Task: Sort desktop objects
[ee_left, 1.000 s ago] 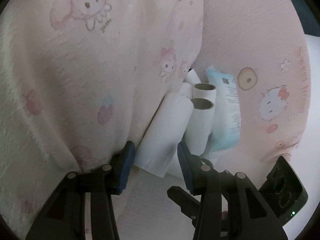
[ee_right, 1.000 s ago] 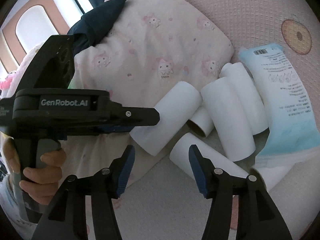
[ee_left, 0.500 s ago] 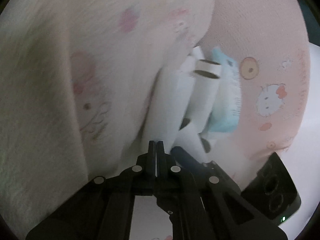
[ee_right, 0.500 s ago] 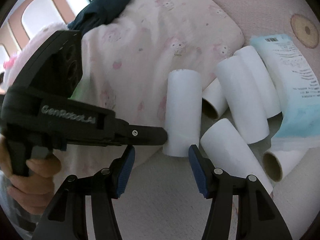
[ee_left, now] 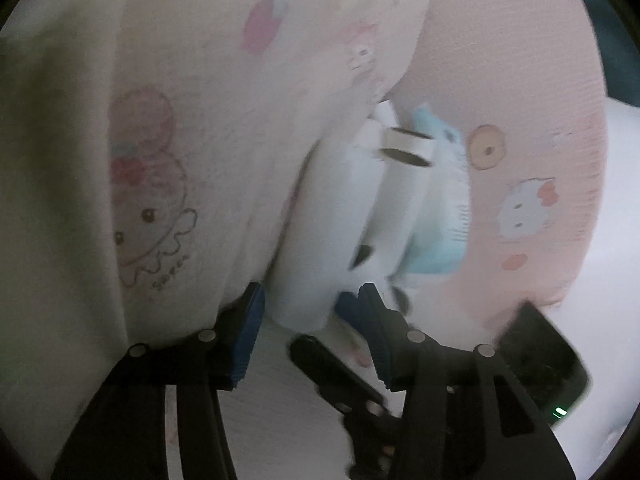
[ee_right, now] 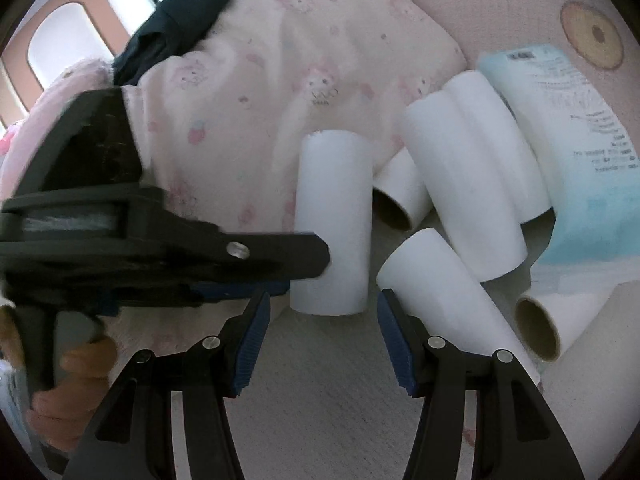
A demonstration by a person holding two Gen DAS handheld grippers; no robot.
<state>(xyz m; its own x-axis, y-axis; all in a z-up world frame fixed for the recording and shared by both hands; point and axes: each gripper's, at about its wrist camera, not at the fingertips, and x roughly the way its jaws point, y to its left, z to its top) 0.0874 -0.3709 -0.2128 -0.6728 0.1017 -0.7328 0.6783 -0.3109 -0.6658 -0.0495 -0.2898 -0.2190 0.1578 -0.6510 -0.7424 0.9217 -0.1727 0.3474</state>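
Observation:
Several white paper rolls lie on a pink cartoon-print bedcover. My left gripper [ee_left: 304,312] is open, its blue pads on either side of the near end of one white roll [ee_left: 316,240], touching or nearly so. In the right wrist view that roll [ee_right: 332,220] lies lengthwise with the left gripper's black finger [ee_right: 280,256] against its side. My right gripper [ee_right: 324,332] is open and empty just below that roll, with another roll [ee_right: 440,296] beside its right pad.
A cream cartoon-print pillow [ee_right: 280,92] lies left of the rolls, a dark cloth [ee_right: 184,28] behind it. A light-blue plastic package [ee_right: 576,160] lies at the right. More rolls [ee_right: 472,176] are piled in between. The right gripper's body [ee_left: 544,364] shows in the left view.
The left gripper was open, shut half a second ago, and is now open again around the roll's end. That roll has swung from slanted to lengthwise. The right gripper stayed open.

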